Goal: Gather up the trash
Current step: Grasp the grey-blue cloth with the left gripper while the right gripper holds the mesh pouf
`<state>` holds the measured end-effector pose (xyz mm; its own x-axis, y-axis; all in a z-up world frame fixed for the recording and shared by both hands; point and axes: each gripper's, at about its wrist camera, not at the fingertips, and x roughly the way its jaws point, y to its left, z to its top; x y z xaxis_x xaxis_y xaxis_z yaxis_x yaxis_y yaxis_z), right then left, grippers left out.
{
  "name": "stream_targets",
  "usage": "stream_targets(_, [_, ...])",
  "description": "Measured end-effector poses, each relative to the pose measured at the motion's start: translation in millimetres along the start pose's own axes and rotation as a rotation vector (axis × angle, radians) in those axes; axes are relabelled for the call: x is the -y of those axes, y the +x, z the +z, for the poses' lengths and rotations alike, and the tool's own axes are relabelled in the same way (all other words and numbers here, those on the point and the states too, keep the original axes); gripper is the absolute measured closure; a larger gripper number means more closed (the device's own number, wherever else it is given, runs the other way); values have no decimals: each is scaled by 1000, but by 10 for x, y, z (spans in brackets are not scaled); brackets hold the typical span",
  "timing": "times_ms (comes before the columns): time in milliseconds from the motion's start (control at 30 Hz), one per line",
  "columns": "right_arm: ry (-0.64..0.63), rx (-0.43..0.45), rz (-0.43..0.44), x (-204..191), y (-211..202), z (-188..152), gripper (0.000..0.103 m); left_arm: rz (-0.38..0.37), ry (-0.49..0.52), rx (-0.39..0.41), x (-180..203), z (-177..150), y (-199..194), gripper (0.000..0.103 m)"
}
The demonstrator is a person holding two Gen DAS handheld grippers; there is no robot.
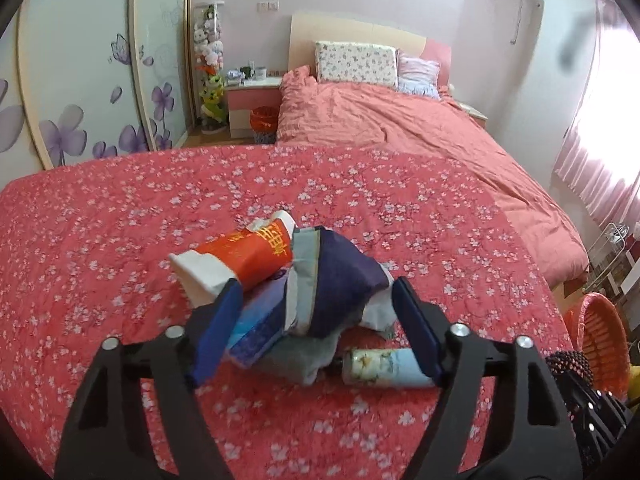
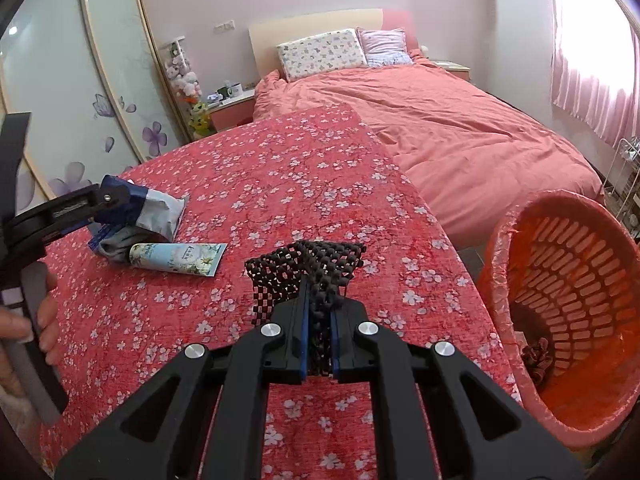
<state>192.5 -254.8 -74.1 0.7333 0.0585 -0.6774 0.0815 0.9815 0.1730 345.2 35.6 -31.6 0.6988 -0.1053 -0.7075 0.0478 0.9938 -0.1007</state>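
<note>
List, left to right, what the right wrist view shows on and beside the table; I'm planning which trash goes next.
left gripper → wrapper pile → floral tube → beaded mat pinched in the right gripper → orange basket off the table's right edge.

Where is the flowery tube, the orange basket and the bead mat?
flowery tube (image 2: 176, 260): right wrist view, middle of its body.
orange basket (image 2: 580, 280): right wrist view, inner slotted wall.
bead mat (image 2: 308, 264): right wrist view, its spread part.
</note>
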Motion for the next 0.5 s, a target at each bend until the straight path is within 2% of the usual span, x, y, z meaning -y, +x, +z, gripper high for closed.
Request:
stream_targets(100, [6,0,6,36,3,0,95,-31,-13,-20,-12,15,74,45])
stream_targets(133, [9,0,7,45,6,0,95,-42,-12,-18,-3,16,80,52])
stream_targets(200, [15,-1,9,64,13,-3,95,-58,-6,-13,15,17,79,57])
stream_targets(267, [18,2,11,80,4,-8,95,-77,-3,-4,48,2,56,70])
stream_targets(333, [18,7,13,86,-15,-7,95,-87,4,5,82,9,40,79])
stream_targets(500, [19,26,14,73,-95,7,95,-104,8,33,108,0,-35,85])
